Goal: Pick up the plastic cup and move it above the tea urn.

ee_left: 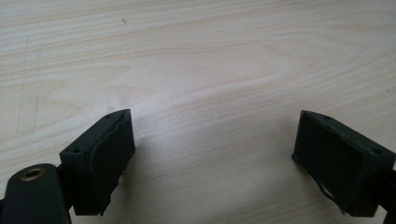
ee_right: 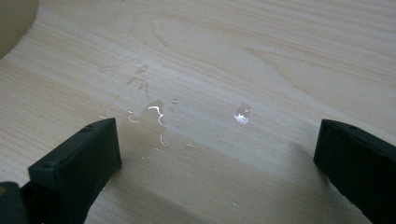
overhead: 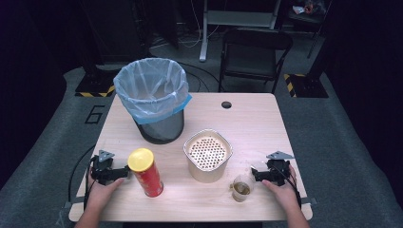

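Note:
My left gripper (overhead: 119, 172) rests at the table's near left, just left of a red chips can (overhead: 146, 173) with a yellow lid. Its jaws stand open over bare wood (ee_left: 215, 154), nothing between them. My right gripper (overhead: 256, 175) sits at the near right beside a small clear cup (overhead: 241, 189) holding brownish liquid. It is open too (ee_right: 217, 158), with only a few spilled drops (ee_right: 154, 112) on the wood ahead. A beige pot (overhead: 207, 156) with a perforated insert stands mid-table, and its edge (ee_right: 14, 18) shows in the right gripper view.
A black mesh bin (overhead: 154, 99) lined with a pale blue bag stands at the back left of the wooden table (overhead: 247, 118). A small round hole (overhead: 226, 104) lies near the far edge. A folding chair (overhead: 254, 52) stands beyond the table.

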Tool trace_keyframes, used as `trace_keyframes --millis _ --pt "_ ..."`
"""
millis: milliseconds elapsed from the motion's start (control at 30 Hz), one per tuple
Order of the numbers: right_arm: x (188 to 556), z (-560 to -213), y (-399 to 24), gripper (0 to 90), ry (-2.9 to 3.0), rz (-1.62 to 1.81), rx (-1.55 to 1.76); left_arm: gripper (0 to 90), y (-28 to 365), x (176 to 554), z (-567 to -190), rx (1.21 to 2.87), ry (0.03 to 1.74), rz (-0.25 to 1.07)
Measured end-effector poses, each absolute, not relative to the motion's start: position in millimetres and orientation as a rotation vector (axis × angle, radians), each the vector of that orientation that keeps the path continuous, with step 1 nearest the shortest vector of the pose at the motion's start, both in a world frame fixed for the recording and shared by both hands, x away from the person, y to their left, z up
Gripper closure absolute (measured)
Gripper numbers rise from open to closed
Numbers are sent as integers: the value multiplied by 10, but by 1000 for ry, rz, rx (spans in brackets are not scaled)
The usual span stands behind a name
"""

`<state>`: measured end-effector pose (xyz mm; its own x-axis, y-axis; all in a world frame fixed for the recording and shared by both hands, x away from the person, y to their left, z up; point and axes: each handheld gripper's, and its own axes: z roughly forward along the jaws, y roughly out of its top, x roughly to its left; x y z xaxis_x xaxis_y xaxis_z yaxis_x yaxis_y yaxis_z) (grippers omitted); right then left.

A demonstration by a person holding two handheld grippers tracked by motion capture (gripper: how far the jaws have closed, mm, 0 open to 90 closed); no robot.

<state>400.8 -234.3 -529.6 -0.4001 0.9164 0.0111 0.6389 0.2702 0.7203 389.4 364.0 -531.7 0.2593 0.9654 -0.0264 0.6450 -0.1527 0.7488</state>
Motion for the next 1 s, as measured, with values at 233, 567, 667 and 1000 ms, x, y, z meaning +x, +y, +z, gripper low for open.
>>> trace_keyframes --millis 233,567,667,1000 --pt "4008 -5296 -2344 0 2138 917 1405 132 3609 3889 -5314 1811 1569 679" --pt "4001 -5295 -2337 1 2130 915 1416 115 3610 3893 -5315 1802 1575 679" --pt "3998 -5294 -2339 24 2129 915 1408 107 3593 3885 -5317 1813 1568 674" --pt "3974 -5189 -2345 439 2119 947 1457 112 3599 3873 -5312 1828 1565 680"
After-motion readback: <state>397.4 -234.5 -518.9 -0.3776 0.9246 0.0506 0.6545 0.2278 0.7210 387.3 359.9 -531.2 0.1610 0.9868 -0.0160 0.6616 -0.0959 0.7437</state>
